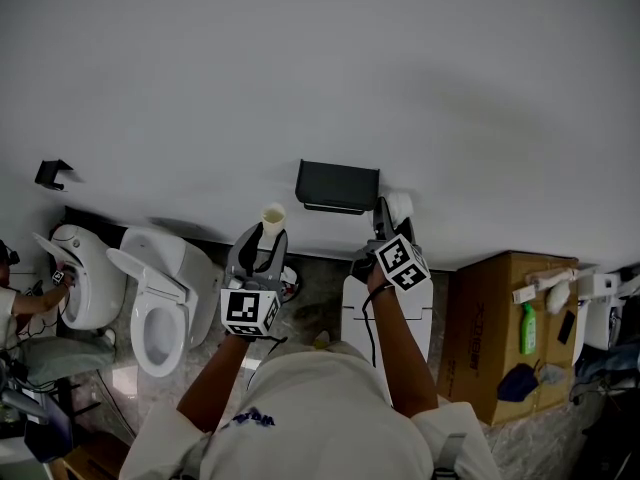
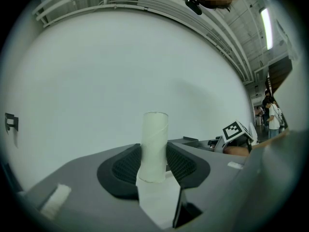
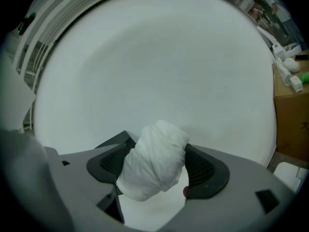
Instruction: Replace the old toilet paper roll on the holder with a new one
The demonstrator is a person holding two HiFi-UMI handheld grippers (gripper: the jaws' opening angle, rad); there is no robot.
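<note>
Old roll (image 2: 154,146), stripped to a bare pale cardboard tube, stands upright between the fingers (image 2: 120,170) of the left gripper (image 2: 153,159). They are clenched on its lower part, and the top of the tube sticks out well above the ribbed pads.

The new roll (image 3: 154,166) is white with a creased, wrapped-looking surface. It sits tilted in the right gripper (image 3: 157,150), whose fingers are pressed against its two sides and grasp it firmly.

From the head view, the holder (image 1: 337,186) is a black box fixed to the white wall (image 1: 320,68). The left gripper is raised below and to the left of the holder, near it but apart from it, with the tube pointing up toward the wall. The right gripper is just beside the holder's right end, and the new roll shows as a white shape past its fingers. Whether that roll touches the holder cannot be told.

Each gripper carries its marker cube (image 1: 249,311) near the person's hand.

On the floor to the left stand two white toilets (image 1: 165,298), and another person's hand rests on the farther one. To the right is a cardboard box (image 1: 500,328) with a green bottle (image 1: 527,330) on top.
</note>
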